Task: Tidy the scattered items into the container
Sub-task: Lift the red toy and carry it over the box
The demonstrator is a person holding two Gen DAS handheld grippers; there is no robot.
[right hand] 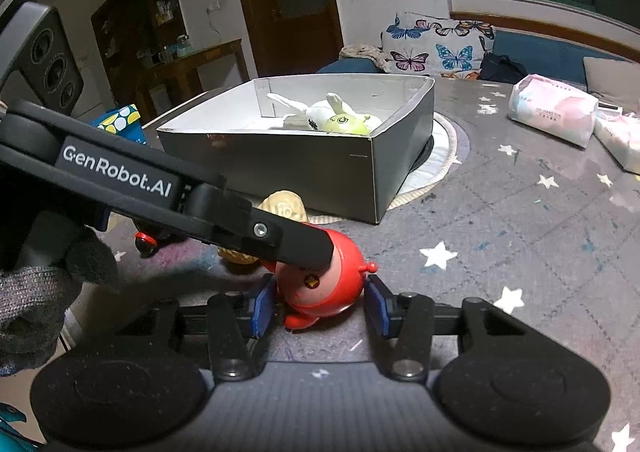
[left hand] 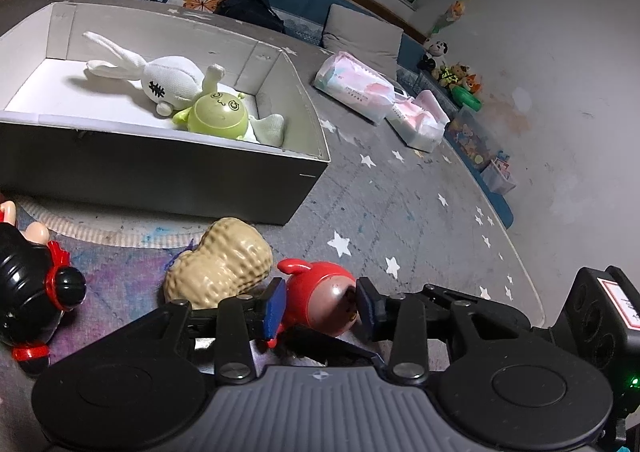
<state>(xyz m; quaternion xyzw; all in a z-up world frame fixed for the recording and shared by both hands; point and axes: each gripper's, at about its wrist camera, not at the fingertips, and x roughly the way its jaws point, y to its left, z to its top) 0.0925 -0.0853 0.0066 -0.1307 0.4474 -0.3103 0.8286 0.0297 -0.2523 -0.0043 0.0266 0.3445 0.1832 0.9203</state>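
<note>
Red round toy (left hand: 320, 298) on the starry mat (left hand: 400, 212), sitting between both grippers: left gripper (left hand: 320, 306) spread wide around it, right gripper (right hand: 320, 302) flanking it, pads not clearly touching. Only visible from left wrist: black doll (left hand: 32, 292). Peanut toy (left hand: 224, 264) just beside, box (left hand: 160, 172) beyond.

Lower centre: we find the right gripper (right hand: 320, 302) low over the grey star-print mat (right hand: 520, 236), its blue pads (right hand: 262, 308) either side of a red round toy (right hand: 320, 284), small gaps showing on both sides. From the left, the left gripper's black finger (right hand: 288, 240) lies across the toy's top. Behind it, a peanut-shaped toy (right hand: 286, 208), partly hidden. Centre: an open grey box (right hand: 304, 168) holding a white plush rabbit (right hand: 316, 110) and a green round toy (right hand: 346, 124). Right edge: two plastic-wrapped packs (right hand: 554, 112). Lower left: a gloved hand (right hand: 36, 308).
</note>
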